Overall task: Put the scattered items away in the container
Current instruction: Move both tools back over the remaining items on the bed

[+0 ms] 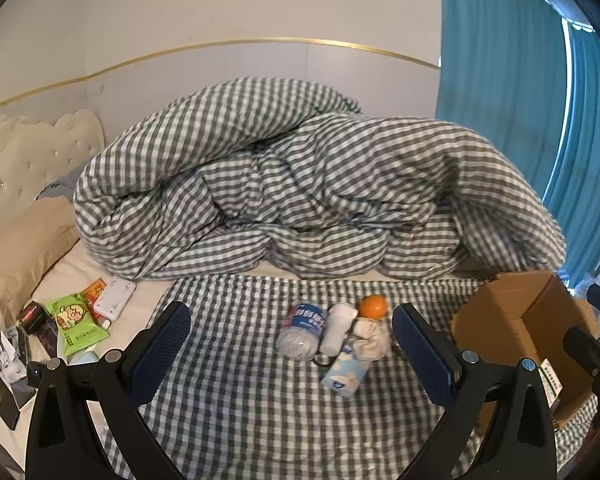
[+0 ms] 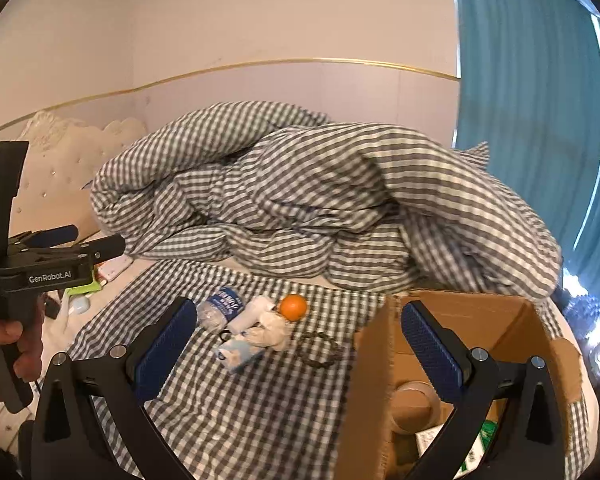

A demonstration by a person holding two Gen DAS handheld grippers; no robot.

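On the checked sheet lies a small cluster: a crushed water bottle (image 1: pixel 302 330) (image 2: pixel 220 308), a white roll (image 1: pixel 338 328) (image 2: pixel 250 312), an orange (image 1: pixel 373 306) (image 2: pixel 293 307), a crumpled cloth (image 1: pixel 370 338) (image 2: pixel 272 330) and a tissue pack (image 1: pixel 346 374) (image 2: pixel 238 354). A dark ring-shaped band (image 2: pixel 320 348) lies right of them. The open cardboard box (image 1: pixel 528 332) (image 2: pixel 460 360) stands at the right and holds a tape roll (image 2: pixel 414 404). My left gripper (image 1: pixel 292 356) hangs open before the cluster, empty. My right gripper (image 2: pixel 298 350) is open and empty, its right finger over the box.
A heaped checked duvet (image 1: pixel 300 184) fills the back of the bed. At the left lie a green packet (image 1: pixel 76 322), a white flat device (image 1: pixel 114 298) and a phone (image 1: pixel 0 400). A blue curtain (image 1: pixel 520 80) hangs at the right. A hand (image 2: pixel 4 344) holds the left gripper.
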